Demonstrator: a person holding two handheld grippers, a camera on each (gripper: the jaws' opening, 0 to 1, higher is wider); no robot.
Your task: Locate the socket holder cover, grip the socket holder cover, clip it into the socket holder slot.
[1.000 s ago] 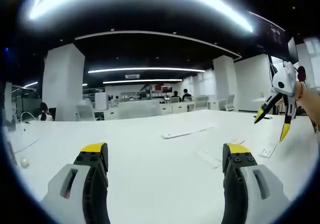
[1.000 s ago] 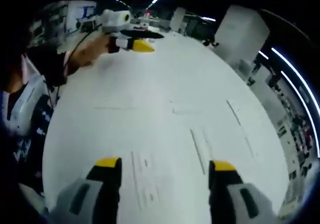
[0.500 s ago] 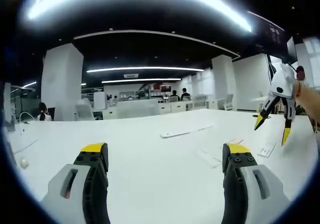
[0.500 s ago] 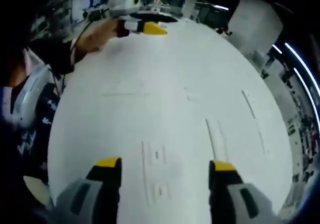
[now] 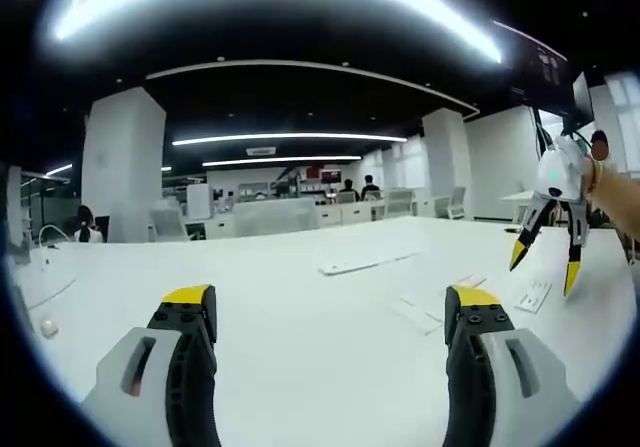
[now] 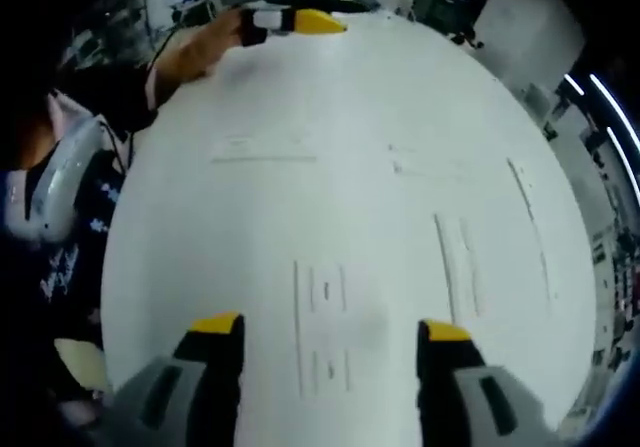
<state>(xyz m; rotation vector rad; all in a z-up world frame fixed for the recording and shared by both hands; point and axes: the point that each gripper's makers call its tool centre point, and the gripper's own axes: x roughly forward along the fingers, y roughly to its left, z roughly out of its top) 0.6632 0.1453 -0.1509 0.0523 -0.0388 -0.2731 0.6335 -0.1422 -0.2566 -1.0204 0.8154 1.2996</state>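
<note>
**Cover lay ahead of right gripper, long axis along its reach**

White table point(image 6: 300, 117) in open office. Right gripper point(image 6: 330, 332), released and empty, hovered with socket holder cover point(image 6: 322, 325) low-centre between its jaws. Left gripper point(image 5: 330, 307), released, was well apart. Right hand judged nearer.

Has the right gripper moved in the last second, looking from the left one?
Yes. The right gripper has come down toward the small white plate lying on the white table, its jaws open.
</note>
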